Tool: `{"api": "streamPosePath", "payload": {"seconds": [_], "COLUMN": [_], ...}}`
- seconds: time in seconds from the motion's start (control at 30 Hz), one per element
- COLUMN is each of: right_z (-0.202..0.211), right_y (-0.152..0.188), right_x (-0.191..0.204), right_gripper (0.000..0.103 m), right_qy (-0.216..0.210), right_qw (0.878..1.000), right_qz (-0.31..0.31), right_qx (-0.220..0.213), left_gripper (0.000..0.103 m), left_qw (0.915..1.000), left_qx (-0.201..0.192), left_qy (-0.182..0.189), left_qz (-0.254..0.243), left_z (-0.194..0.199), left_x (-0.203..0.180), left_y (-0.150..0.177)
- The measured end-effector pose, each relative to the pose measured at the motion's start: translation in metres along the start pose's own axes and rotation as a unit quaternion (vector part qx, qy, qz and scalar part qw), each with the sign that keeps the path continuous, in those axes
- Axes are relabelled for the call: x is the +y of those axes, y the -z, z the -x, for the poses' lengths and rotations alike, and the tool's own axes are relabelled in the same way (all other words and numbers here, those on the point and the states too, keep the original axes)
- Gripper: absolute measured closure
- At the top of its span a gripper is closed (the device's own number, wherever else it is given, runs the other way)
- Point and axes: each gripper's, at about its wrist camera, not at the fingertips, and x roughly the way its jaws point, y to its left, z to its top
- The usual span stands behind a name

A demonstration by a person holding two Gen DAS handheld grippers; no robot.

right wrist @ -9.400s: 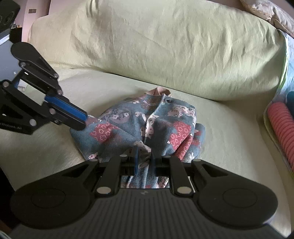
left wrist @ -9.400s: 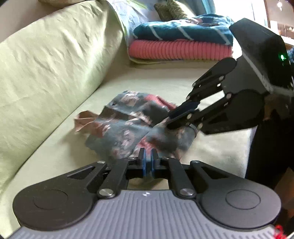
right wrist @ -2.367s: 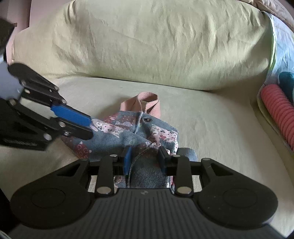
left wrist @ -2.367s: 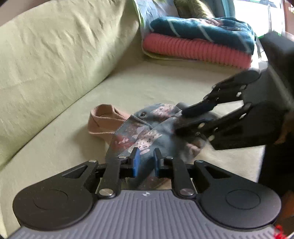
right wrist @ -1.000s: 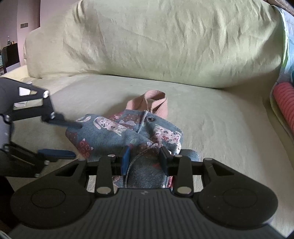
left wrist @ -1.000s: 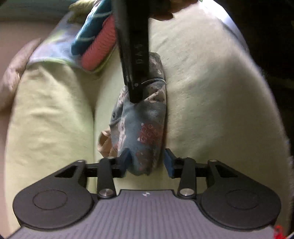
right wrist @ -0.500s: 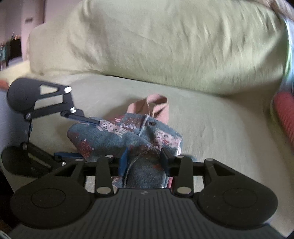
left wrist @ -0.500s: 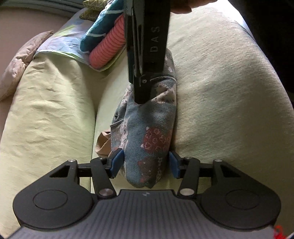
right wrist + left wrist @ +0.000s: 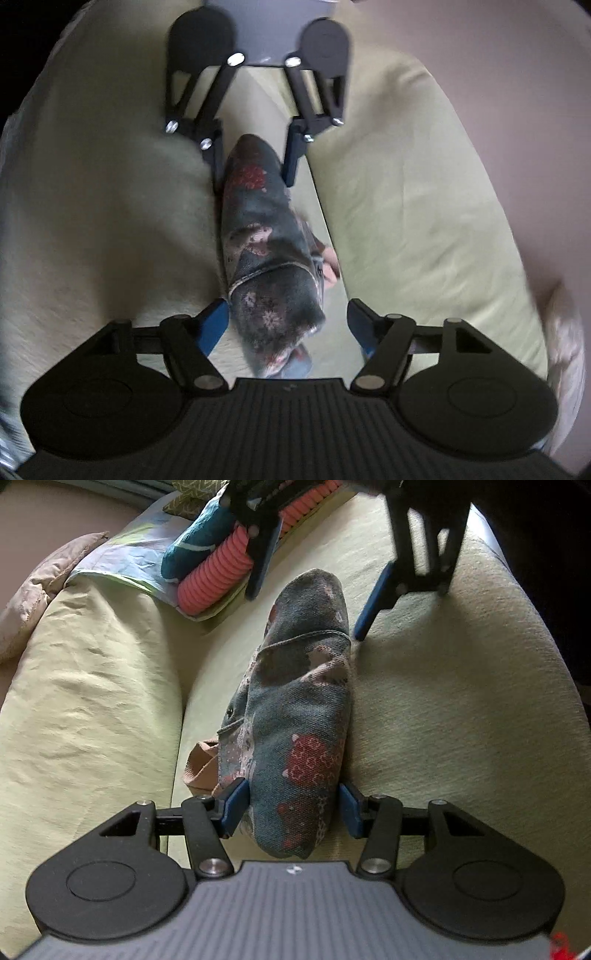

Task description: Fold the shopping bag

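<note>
Pale green sofa (image 9: 461, 701) — folded blankets (image 9: 218, 572) behind.

No legible text, label, brand, number or sign was found in either view; the bag (image 9: 295, 716) carried only a printed pattern, no lettering.

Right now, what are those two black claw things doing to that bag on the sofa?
A person is folding a patterned shopping bag on a green sofa. It lies bunched into a long bundle on the seat. The left gripper and the right gripper sit at opposite ends, both open, with an end of the bag between each one's fingers.
</note>
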Motion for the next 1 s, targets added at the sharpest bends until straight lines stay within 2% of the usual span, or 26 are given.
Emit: {"api": "streamPosePath", "payload": {"seconds": [0.2,0.23,0.27,0.43,0.53,0.63,0.73,0.8,0.9,1.0], "right_z": [-0.021,-0.025,-0.028,-0.041,-0.051,-0.062,-0.07,-0.074,-0.074,-0.065], "right_y": [0.013,0.015,0.016,0.025,0.024,0.018,0.012,0.007,0.0,-0.005], "right_x": [-0.001,-0.003,-0.007,-0.019,-0.027,-0.045,-0.061,-0.068,-0.075,-0.079], "right_gripper": [0.037,0.04,0.049,0.048,0.049,0.05,0.051,0.052,0.052,0.052], "right_qy": [-0.006,-0.013,-0.026,-0.057,-0.075,-0.108,-0.132,-0.142,-0.168,-0.199], "right_qw": [0.996,0.996,0.996,0.995,0.995,0.991,0.981,0.976,0.966,0.953], "right_qz": [0.068,0.069,0.064,0.04,0.011,-0.071,-0.141,-0.163,-0.194,-0.224], "right_qx": [-0.048,-0.053,-0.055,-0.068,-0.062,-0.039,-0.012,0.004,0.018,0.028], "left_gripper": [0.048,0.048,0.048,0.048,0.047,0.046,0.045,0.045,0.045,0.045], "left_qw": [0.9997,0.9996,0.9994,0.9979,0.9953,0.9906,0.9834,0.9786,0.9755,0.9704], "left_qx": [-0.017,-0.02,-0.023,-0.04,-0.053,-0.064,-0.065,-0.063,-0.053,-0.046], "left_qy": [0.012,0.014,0.017,0.036,0.053,0.067,0.084,0.097,0.114,0.145], "left_qz": [0.015,0.017,0.021,0.037,0.061,0.101,0.147,0.17,0.181,0.188], "left_z": [0.001,0.001,0.001,-0.002,-0.006,-0.011,-0.012,-0.011,-0.006,0.01], "left_x": [0.005,0.006,0.007,0.017,0.026,0.036,0.047,0.053,0.056,0.054], "left_y": [0.007,0.008,0.009,0.015,0.02,0.024,0.025,0.025,0.023,0.02]}}
